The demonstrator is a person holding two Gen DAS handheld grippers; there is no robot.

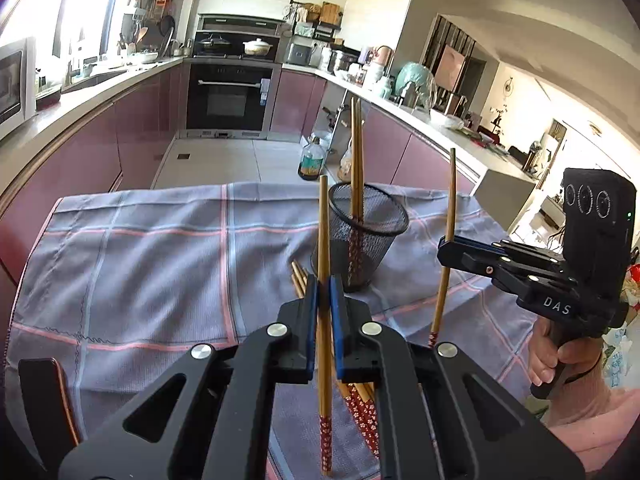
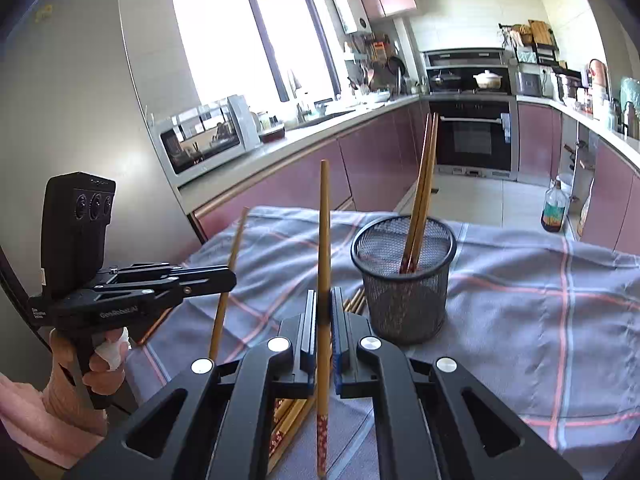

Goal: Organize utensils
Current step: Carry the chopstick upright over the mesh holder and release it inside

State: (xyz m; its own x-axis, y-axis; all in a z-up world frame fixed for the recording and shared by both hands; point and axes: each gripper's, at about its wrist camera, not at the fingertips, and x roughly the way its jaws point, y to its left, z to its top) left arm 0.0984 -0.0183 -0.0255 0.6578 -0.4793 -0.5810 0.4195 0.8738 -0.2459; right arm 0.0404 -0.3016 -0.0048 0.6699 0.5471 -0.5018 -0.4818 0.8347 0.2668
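While both hand-held grippers are hovering above the cloth (image 1: pixel 140 260), each one is clamping a single chopstick. Left hand-held gripper (image 1: pixel 323 312): jaws are standing nearly together, blue pads pressing on the left chopstick (image 1: pixel 323 240), which is pointing almost upright, plain bamboo end up, red patterned end hanging below the jaws. Right hand-held gripper (image 2: pixel 323 316): same state, jaws nearly together, pads pinching the right chopstick (image 2: pixel 323 232), also close to upright with the red end down. Each gripper is showing in the other's view: from the left wrist, the right one is sitting at the right edge, a hand (image 1: pixel 548 356) wrapping its handle; from the right wrist, the left one is sitting at the left edge, a hand (image 2: pixel 100 360) with a white wrap on one finger gripping its handle.

Mesh cup (image 2: pixel 404 280) is standing upright on the cloth, just beyond and to the right of the held sticks. Two chopsticks (image 2: pixel 422 200) are already leaning inside it, red ends at the bottom, tops tilting to the right. Loose chopsticks (image 1: pixel 362 408) are lying flat on the cloth under the grippers, beside the cup's base, running toward the camera.

Checked grey cloth with pink lines is covering the counter (image 2: pixel 600 248). Kitchen is filling the background: oven (image 1: pixel 228 96), purple cabinets, a bottle (image 1: pixel 311 160) on the floor
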